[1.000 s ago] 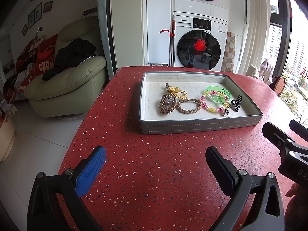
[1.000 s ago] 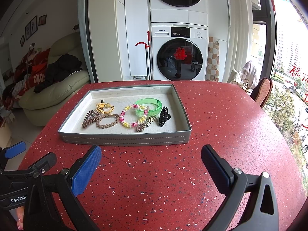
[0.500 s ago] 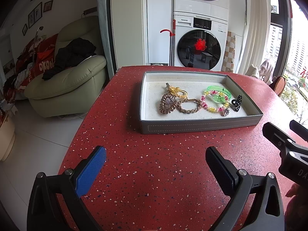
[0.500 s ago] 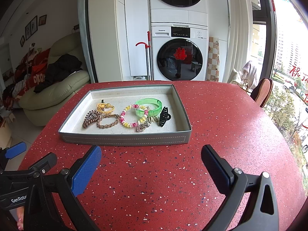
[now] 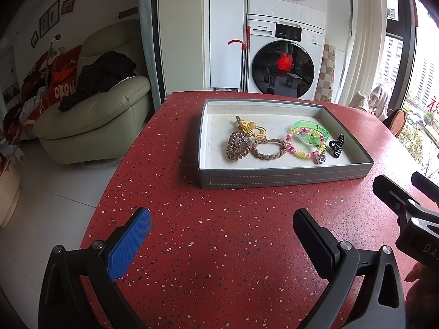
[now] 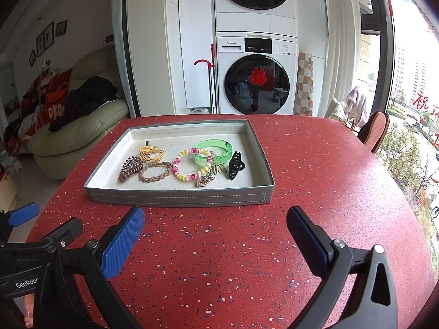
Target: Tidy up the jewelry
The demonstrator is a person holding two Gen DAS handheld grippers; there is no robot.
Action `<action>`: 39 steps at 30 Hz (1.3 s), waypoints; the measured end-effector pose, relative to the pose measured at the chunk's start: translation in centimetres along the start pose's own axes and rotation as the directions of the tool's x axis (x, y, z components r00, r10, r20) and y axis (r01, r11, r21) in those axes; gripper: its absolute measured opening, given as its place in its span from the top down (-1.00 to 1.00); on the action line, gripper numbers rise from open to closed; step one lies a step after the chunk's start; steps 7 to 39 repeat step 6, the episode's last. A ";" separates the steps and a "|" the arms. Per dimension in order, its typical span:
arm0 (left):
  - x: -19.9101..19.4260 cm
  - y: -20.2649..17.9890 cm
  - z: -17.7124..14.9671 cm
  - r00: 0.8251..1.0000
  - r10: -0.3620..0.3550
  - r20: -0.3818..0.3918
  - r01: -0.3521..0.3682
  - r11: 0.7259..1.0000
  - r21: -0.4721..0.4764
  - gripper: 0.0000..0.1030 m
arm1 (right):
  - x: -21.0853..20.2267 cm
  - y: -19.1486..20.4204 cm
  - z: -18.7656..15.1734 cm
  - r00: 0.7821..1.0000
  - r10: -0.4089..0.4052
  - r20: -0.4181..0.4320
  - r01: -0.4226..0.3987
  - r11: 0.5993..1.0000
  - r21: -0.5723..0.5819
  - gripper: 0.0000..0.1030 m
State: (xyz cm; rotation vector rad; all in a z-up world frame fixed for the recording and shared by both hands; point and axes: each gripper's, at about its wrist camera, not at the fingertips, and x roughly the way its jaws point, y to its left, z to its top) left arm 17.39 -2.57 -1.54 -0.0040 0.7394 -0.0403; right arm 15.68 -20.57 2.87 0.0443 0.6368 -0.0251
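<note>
Lying beyond spread fingers (image 6: pixel 124 242): jewelry tray (image 6: pixel 178 198)

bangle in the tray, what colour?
Translucent green bangle, clearest in the right wrist view.

A pale green sofa (image 5: pixel 90 120) sits left, stacked white washers (image 6: pixel 256 54) behind, daylit window (image 6: pixel 411 82) right.
</note>
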 end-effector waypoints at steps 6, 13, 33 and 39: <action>-0.2 -0.2 0.0 1.000 -0.005 0.013 0.005 1.000 0.007 -1.00 | 0.0 0.1 0.0 1.000 -0.001 -0.002 0.001 1.000 0.000 -1.00; -0.2 -0.2 0.0 1.000 -0.005 0.013 0.005 1.000 0.007 -1.00 | 0.0 0.1 0.0 1.000 -0.001 -0.002 0.001 1.000 0.000 -1.00; -0.2 -0.2 0.0 1.000 -0.005 0.013 0.005 1.000 0.007 -1.00 | 0.0 0.1 0.0 1.000 -0.001 -0.002 0.001 1.000 0.000 -1.00; -0.2 -0.2 0.0 1.000 -0.005 0.013 0.005 1.000 0.007 -1.00 | 0.0 0.1 0.0 1.000 -0.001 -0.002 0.001 1.000 0.000 -1.00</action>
